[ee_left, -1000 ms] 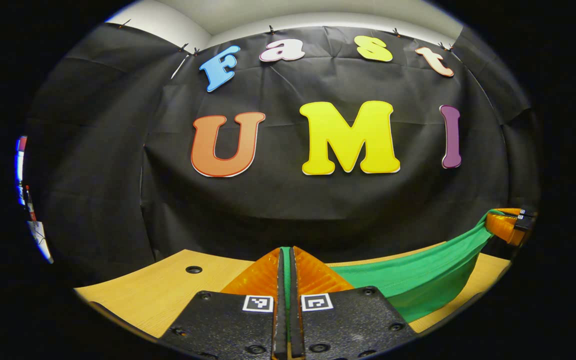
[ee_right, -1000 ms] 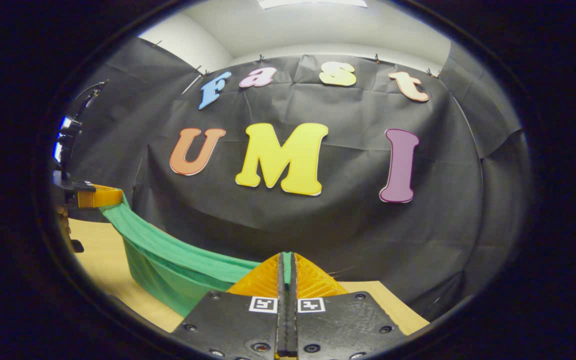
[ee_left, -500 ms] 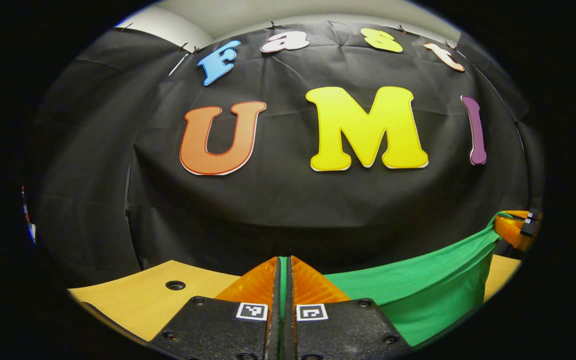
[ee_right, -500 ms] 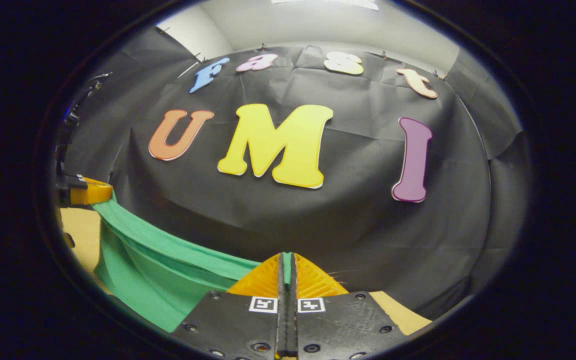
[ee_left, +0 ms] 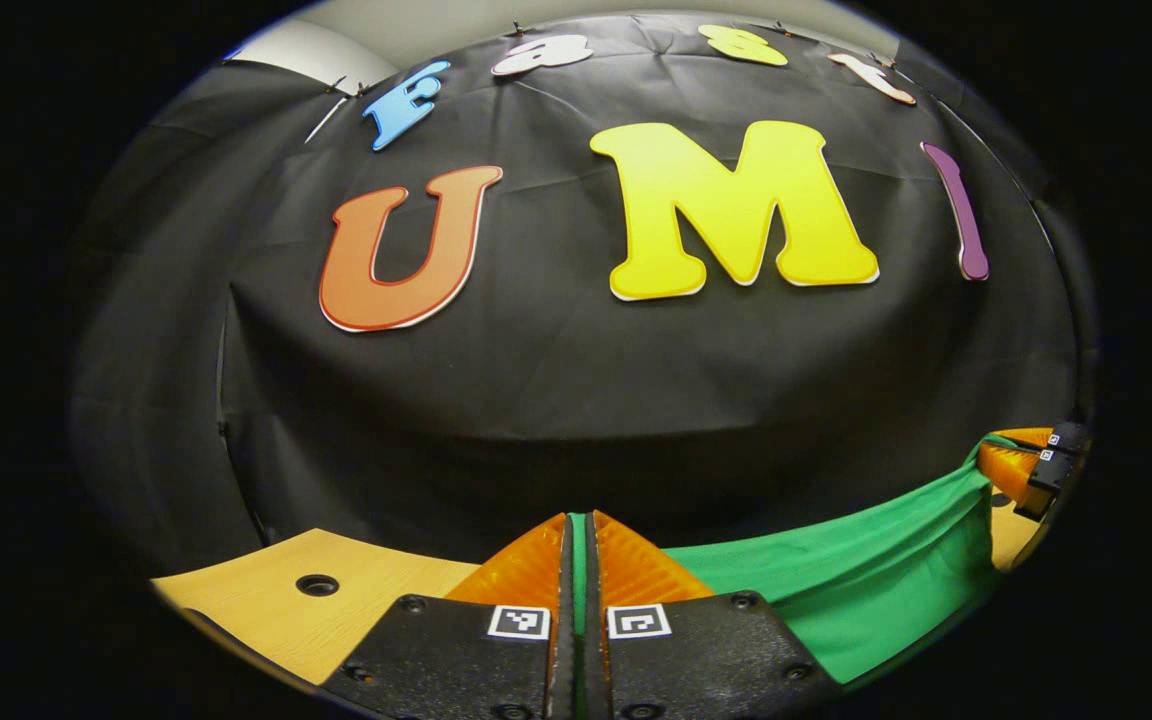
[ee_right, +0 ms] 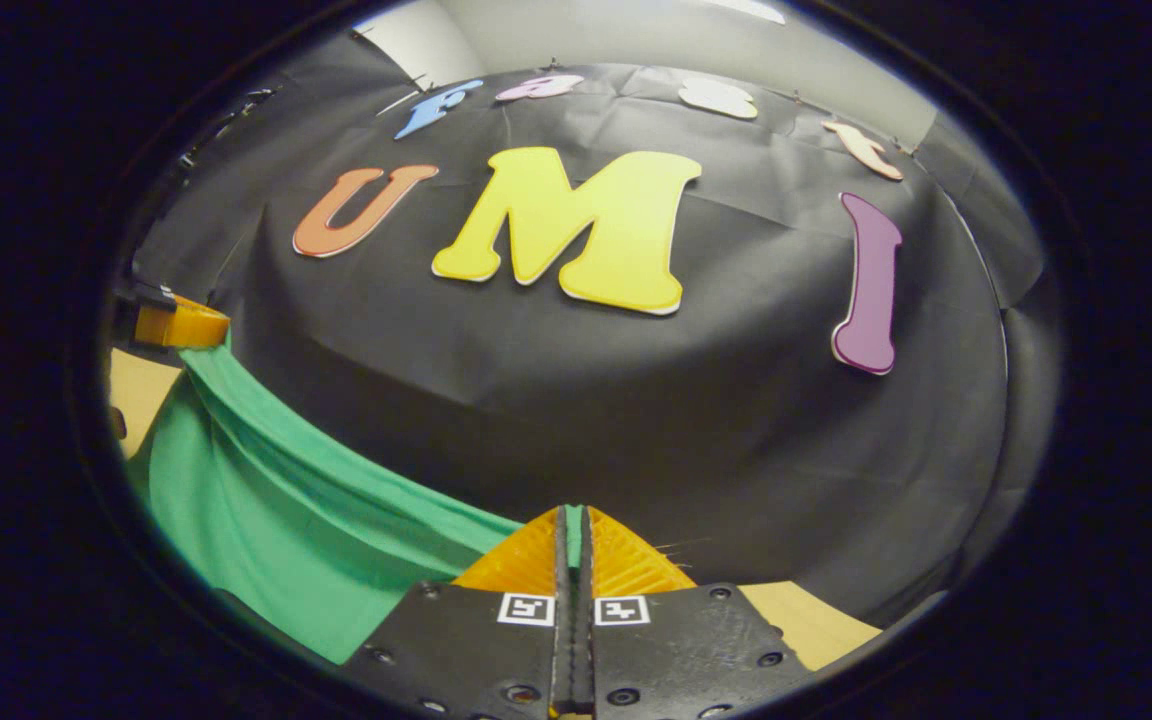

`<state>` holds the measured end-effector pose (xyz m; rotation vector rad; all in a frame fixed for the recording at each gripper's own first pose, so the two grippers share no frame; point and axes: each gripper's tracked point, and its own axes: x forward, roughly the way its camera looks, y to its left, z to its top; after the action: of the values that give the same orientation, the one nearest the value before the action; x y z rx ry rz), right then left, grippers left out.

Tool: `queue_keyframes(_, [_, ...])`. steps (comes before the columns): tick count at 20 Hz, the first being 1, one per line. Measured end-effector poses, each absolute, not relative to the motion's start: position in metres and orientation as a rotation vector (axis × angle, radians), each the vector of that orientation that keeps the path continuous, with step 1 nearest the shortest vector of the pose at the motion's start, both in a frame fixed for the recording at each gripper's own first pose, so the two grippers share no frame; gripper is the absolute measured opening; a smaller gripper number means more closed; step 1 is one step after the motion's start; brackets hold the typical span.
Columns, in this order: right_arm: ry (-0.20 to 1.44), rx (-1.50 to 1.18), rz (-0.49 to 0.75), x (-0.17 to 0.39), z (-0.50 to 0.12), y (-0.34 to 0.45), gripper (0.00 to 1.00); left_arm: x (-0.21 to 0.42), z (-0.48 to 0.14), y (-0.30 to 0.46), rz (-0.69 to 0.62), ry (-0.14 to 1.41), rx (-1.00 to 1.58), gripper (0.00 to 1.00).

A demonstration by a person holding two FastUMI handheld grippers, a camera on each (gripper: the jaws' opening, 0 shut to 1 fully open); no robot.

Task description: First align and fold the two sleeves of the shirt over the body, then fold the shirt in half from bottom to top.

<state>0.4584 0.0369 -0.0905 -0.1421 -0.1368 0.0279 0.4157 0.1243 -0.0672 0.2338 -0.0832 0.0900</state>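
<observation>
Left gripper: fingers pinched together on the green cloth shirt. Shirt: hem edge strung taut crosswise between both grippers, body sagging above the light wooden table. Right gripper: clamped on the opposite corner, level with its partner; both equally placed for the forward fold.

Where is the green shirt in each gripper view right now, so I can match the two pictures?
Left gripper view: the green shirt stretches from the left gripper at bottom centre to the right gripper at the right edge.
Right gripper view: the shirt runs from the right gripper at bottom centre up to the left gripper at the left edge.
Shared landmark: the wooden table beneath the cloth.
</observation>
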Motion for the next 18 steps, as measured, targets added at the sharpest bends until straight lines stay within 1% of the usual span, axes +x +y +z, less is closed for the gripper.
queue_keyframes(3, [-0.158, -0.137, -0.002, 0.465, -0.091, 0.033, 0.00, 0.436, -0.093, 0.116, 0.064, -0.036, 0.284, 0.08])
queue_keyframes(5, [-0.171, -0.144, -0.020, 0.485, -0.084, 0.033, 0.00, 0.442, -0.100, 0.112, 0.063, -0.023, 0.300, 0.09])
queue_keyframes(9, [-0.112, -0.118, -0.024, 0.483, -0.106, 0.035, 0.00, 0.442, -0.109, 0.122, 0.096, -0.024, 0.280, 0.08])
queue_keyframes(11, [-0.099, -0.141, -0.034, 0.485, -0.110, 0.035, 0.00, 0.443, -0.112, 0.120, 0.100, -0.015, 0.278, 0.11])
queue_keyframes(12, [-0.090, -0.145, -0.042, 0.486, -0.114, 0.033, 0.02, 0.443, -0.113, 0.122, 0.103, -0.013, 0.274, 0.11])
queue_keyframes(14, [-0.073, -0.165, -0.064, 0.488, -0.120, 0.030, 0.05, 0.442, -0.116, 0.128, 0.121, -0.011, 0.280, 0.14])
queue_keyframes(15, [-0.072, -0.179, -0.078, 0.487, -0.119, 0.028, 0.10, 0.441, -0.116, 0.132, 0.136, -0.015, 0.278, 0.21])
queue_keyframes(16, [-0.069, -0.182, -0.085, 0.488, -0.120, 0.026, 0.38, 0.441, -0.116, 0.134, 0.140, -0.018, 0.270, 0.41])
queue_keyframes(18, [-0.073, -0.183, -0.091, 0.487, -0.120, 0.026, 0.96, 0.443, -0.122, 0.126, 0.092, -0.003, 0.237, 0.80])
